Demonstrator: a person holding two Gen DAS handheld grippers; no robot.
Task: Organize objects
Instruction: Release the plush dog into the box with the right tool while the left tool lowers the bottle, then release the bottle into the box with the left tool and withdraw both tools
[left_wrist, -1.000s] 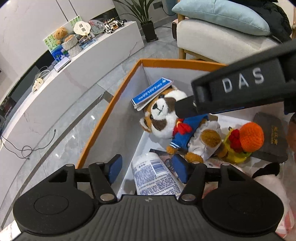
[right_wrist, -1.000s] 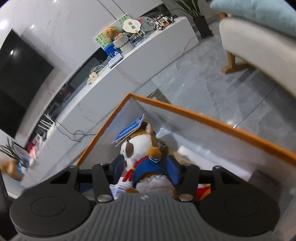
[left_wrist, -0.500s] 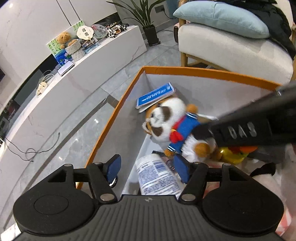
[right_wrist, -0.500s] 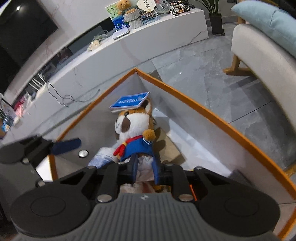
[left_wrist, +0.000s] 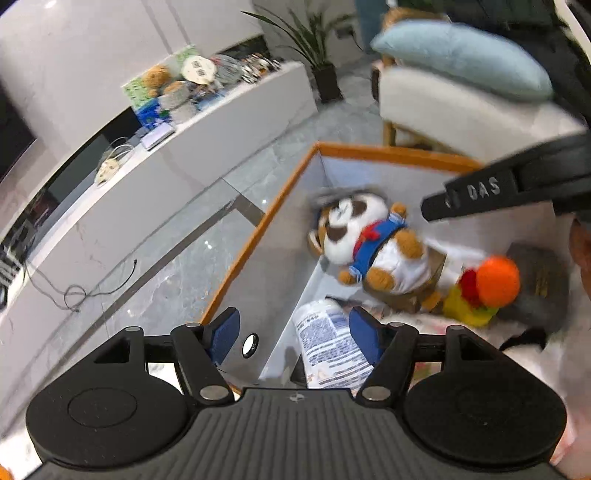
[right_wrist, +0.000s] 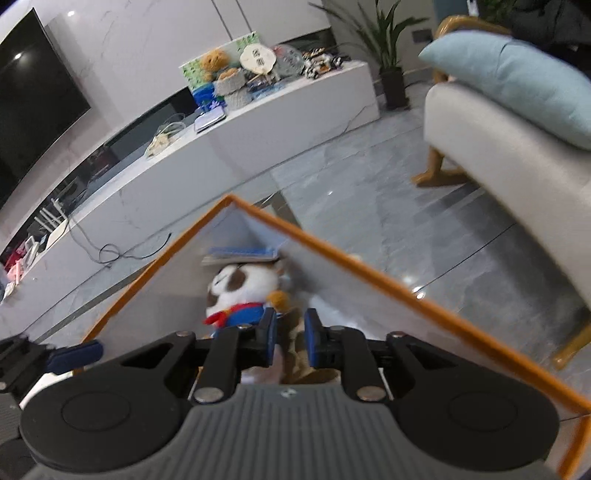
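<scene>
A plush dog (left_wrist: 369, 243) in a blue and white sailor suit is held inside the orange-rimmed storage box (left_wrist: 258, 229). My right gripper (right_wrist: 290, 339) is shut on the plush dog (right_wrist: 243, 291) at its body and holds it up in the box's far corner. A blue booklet (right_wrist: 240, 253) sits just above the dog's head. My left gripper (left_wrist: 291, 330) is open and empty over the box's near left wall, above a white printed bottle (left_wrist: 328, 343). The right gripper's arm (left_wrist: 509, 192) shows in the left wrist view.
In the box lie an orange and yellow knitted toy (left_wrist: 487, 288), a dark pouch (left_wrist: 539, 273) and a white bottle. A white TV console (right_wrist: 229, 136) with clutter runs behind. A grey armchair (right_wrist: 517, 155) with a blue cushion stands on the right. The floor is grey tile.
My right gripper closed on the plush dog and lifted it up and back toward the box's far corner. My left gripper stayed open over the near wall.
</scene>
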